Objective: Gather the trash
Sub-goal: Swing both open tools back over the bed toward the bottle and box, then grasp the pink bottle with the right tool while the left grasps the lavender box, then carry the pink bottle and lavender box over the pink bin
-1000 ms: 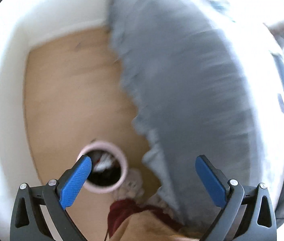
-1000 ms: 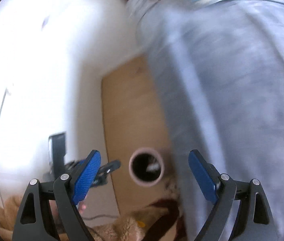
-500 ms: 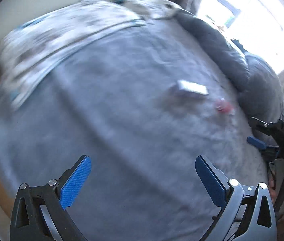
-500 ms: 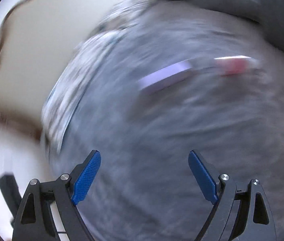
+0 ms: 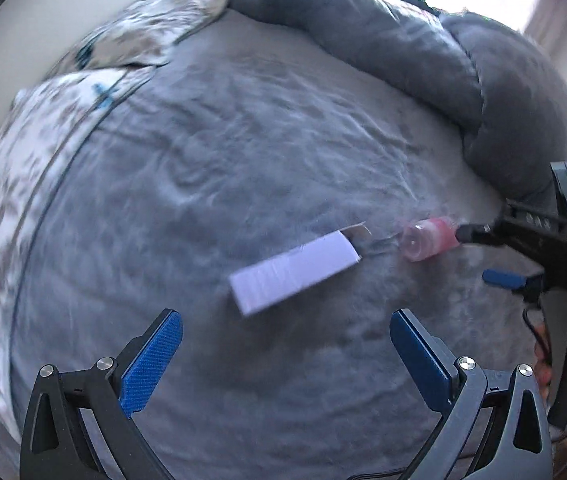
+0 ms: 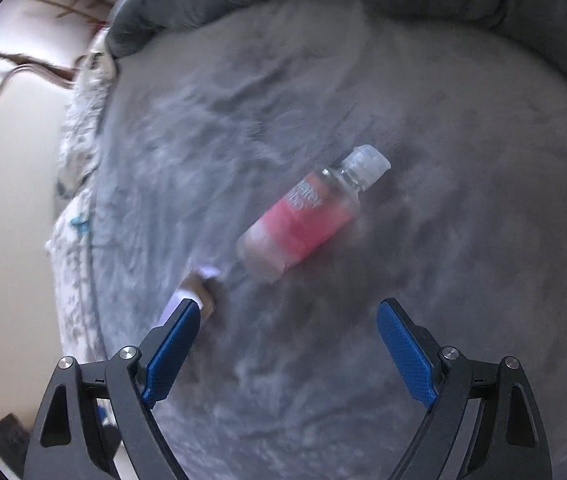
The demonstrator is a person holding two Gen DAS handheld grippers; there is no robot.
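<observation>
Since both views swung off the wooden floor and pink bin a second ago, the grey fleece bed [image 5: 243, 168] now fills them. Left gripper [image 5: 283, 356] and right gripper [image 6: 283, 346] hang released, empty. White cardboard box [image 5: 293, 272] and pink-labelled clear plastic bottle [image 6: 303, 220] lie near each other mid-bed, ready for pickup.

Both grippers [image 5: 285, 356] [image 6: 283, 346] blk frames, blue textured pads, silver screws

White box [image 5: 294, 271] and a blurry, seemingly pink bottle [image 5: 429, 239] lie on grey bedding [image 5: 243, 152].

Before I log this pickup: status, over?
Both tools open, empty. Pink bottle and white box lying on grey blanket. Nothing blocking.
</observation>
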